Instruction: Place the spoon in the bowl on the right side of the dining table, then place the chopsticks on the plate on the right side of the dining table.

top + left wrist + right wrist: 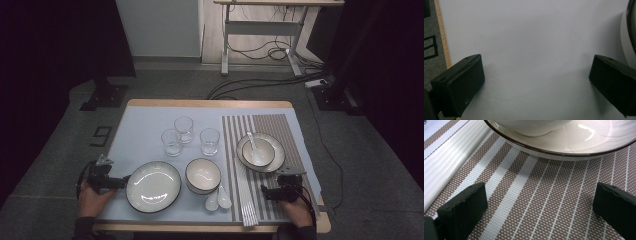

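Observation:
My left gripper (107, 175) rests at the table's front left, open, with bare pale mat (534, 37) between its jaws (536, 80). A large white dark-rimmed plate (153, 186) lies just right of it; its rim (632, 25) edges the left gripper view. My right gripper (282, 187) stands open (539, 205) over the striped placemat (544, 192), holding nothing. Just ahead of it is a second plate (275, 160) carrying a bowl (258, 151) and a white spoon (251, 141); that plate (574, 147) and its bowl (531, 126) loom close in the right gripper view.
Three clear glasses (184, 129) stand mid-table. A white bowl (203, 175) and two white spoons (218, 198) sit between the plates. Long white chopsticks (246, 195) (446, 170) lie along the placemat's left side. The table's wooden left edge (442, 37) is close to my left jaw.

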A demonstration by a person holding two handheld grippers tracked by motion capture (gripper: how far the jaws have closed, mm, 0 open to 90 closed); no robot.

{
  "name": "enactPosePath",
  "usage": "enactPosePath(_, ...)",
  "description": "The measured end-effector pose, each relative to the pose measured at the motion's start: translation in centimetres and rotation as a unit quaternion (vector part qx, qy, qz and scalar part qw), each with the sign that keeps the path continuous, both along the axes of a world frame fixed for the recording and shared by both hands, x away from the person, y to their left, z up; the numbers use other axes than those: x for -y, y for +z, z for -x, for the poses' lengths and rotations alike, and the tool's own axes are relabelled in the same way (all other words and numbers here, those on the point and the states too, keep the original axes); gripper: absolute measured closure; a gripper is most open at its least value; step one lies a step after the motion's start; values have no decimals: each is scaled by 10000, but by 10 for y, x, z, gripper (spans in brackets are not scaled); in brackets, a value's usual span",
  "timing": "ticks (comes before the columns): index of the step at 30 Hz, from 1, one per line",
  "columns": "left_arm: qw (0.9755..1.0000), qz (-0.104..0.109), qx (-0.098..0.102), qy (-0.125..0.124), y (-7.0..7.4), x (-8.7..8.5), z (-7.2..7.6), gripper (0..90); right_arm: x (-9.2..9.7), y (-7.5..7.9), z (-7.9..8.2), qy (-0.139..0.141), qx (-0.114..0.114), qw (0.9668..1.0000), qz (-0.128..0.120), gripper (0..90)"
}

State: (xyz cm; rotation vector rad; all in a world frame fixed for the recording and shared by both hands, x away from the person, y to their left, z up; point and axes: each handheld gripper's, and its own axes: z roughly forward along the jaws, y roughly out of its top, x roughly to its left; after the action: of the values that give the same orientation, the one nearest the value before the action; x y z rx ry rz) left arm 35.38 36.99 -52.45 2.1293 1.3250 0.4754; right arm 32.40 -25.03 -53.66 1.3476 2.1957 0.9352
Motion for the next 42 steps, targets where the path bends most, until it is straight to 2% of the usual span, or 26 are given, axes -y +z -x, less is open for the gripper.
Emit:
enactPosePath(18, 10000, 7, -4, -1, 0, 0, 0, 0, 0, 0, 0, 26, -9, 10000, 0, 0)
enactPosePath(24, 10000, 7, -5, 0, 0, 0, 0, 0, 0, 3, 1, 48, 6, 9999, 110, 0)
enactPosePath(27, 10000, 6, -5, 1, 0, 0, 0, 0, -1, 5, 3, 66, 40, 9999, 89, 0)
enactPosePath(31, 10000, 5, -4, 0, 0, 0, 0, 0, -4, 8, 5, 134, 49, 9999, 21, 0)
enactPosePath(42, 10000, 5, -4, -1, 0, 0, 0, 0, -18, 15, 12, 381, 68, 9992, 37, 25)
